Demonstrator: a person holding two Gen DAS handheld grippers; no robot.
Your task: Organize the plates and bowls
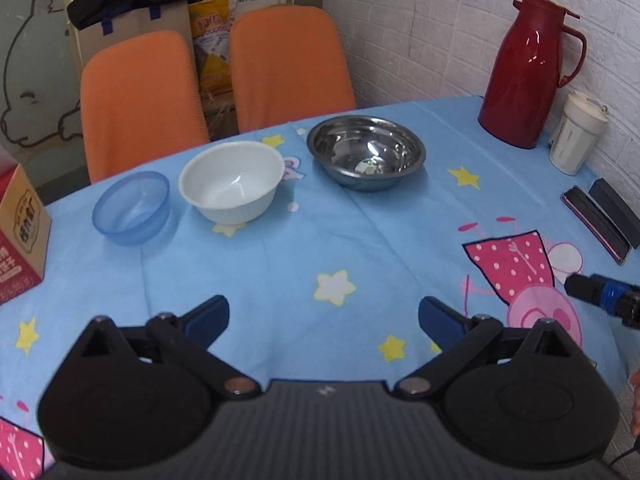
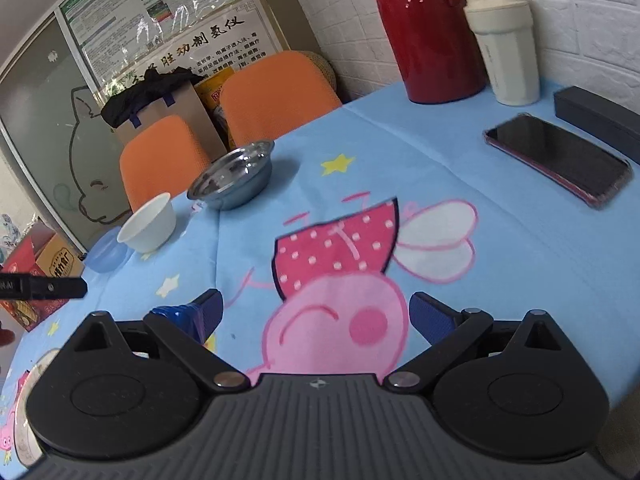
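Across the far side of the desk [image 1: 280, 248] sit three bowls in a row, apart from each other: blue plastic bowl [image 1: 131, 208] on the left, white bowl [image 1: 232, 181] in the middle, steel bowl [image 1: 366, 152] on the right. No plates visible.

Contents: blue and white look empty. The steel one shows a small pale spot at the bottom; can't tell if it's a scrap or a reflection.

Left tool [image 1: 323, 316] fingers spread, holding nothing, hovering well short of the bowls. Right tool [image 2: 314, 312] also spread and empty, over the pig print, bowls well off to its left.

Risks, as I see them:
- Steel rim is slick and flared; a shallow pinch could slip.
- Tablecloth is loose with creases; a dragged bowl could bunch it.
- Phone [image 2: 560, 158], red thermos [image 2: 424, 28] and white cup [image 2: 506, 48] sit on the right; a wide right swing could knock them.
- Nesting order matters: steel is widest, blue smallest.
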